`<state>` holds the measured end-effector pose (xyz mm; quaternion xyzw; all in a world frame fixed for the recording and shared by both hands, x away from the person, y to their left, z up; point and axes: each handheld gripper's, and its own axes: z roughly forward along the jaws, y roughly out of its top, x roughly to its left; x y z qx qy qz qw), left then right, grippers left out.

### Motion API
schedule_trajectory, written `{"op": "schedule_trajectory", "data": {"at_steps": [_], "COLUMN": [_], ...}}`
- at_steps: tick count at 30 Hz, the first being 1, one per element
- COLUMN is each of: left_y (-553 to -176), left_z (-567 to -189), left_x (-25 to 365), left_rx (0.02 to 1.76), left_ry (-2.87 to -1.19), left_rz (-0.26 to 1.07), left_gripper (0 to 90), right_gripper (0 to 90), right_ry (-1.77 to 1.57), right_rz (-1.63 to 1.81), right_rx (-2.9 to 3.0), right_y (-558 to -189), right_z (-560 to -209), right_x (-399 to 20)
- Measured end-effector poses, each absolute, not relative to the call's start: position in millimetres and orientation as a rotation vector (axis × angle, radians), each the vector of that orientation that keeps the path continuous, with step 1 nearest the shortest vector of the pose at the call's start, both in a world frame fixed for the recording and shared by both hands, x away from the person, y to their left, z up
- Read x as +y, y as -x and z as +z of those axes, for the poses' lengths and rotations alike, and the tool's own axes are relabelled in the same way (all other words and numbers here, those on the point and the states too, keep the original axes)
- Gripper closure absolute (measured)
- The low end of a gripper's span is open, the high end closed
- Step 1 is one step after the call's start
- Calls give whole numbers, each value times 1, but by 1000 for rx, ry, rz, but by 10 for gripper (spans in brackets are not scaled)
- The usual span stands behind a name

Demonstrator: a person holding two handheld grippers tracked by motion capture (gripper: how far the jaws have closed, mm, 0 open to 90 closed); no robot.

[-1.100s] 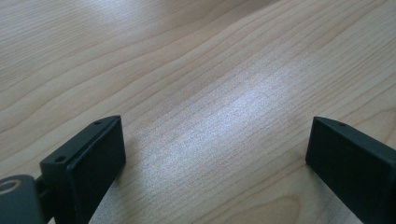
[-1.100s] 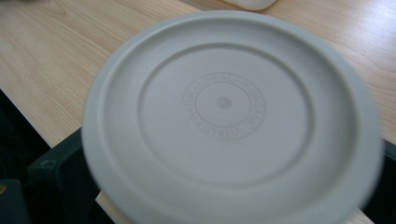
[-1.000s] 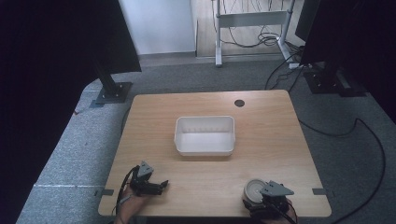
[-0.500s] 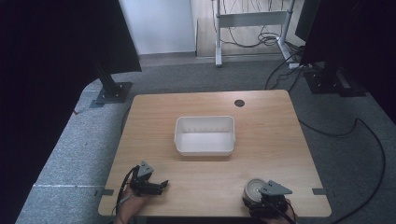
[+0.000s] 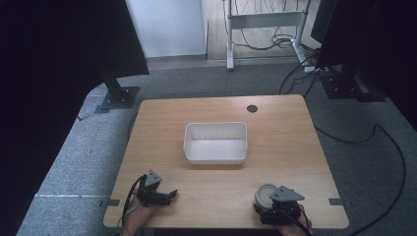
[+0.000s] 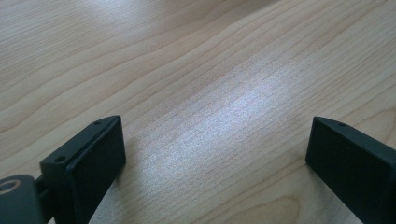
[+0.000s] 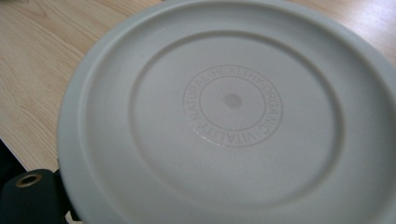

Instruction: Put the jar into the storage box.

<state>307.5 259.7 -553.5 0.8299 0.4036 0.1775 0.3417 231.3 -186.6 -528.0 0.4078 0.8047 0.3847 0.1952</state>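
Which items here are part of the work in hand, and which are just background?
In the job:
- right gripper, at the round grey lid
- round grey lid, at the table's near right edge
- white tub, mid-table, possibly where it goes

Just about:
- left gripper, jaws apart over bare wood
- wooden table
- floor cables

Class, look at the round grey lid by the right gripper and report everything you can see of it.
The round grey lid looks like matte plastic, with a raised rim, a sunken ring and an embossed circle reading NATURAL, HEALTHY, ORGANIC, VITALITY. It sits near the wooden table's front edge, right of centre, directly at the right gripper; whether the jaws grip it cannot be told.
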Motion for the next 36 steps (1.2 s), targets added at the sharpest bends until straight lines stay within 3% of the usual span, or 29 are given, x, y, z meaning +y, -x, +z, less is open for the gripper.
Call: {"op": "schedule_trajectory", "data": {"at_steps": [36], "left_y": [-308], "left_z": [-554], "left_x": [260], "left_rx": [1048], "left_ry": [-2157], "left_rz": [461], "left_gripper": [44], "right_gripper": [97], "right_ry": [-1074], "right_rz": [1160], "right_rx": [2279], "right_y": [-280], "right_z": [-499], "right_x": [-148]}}
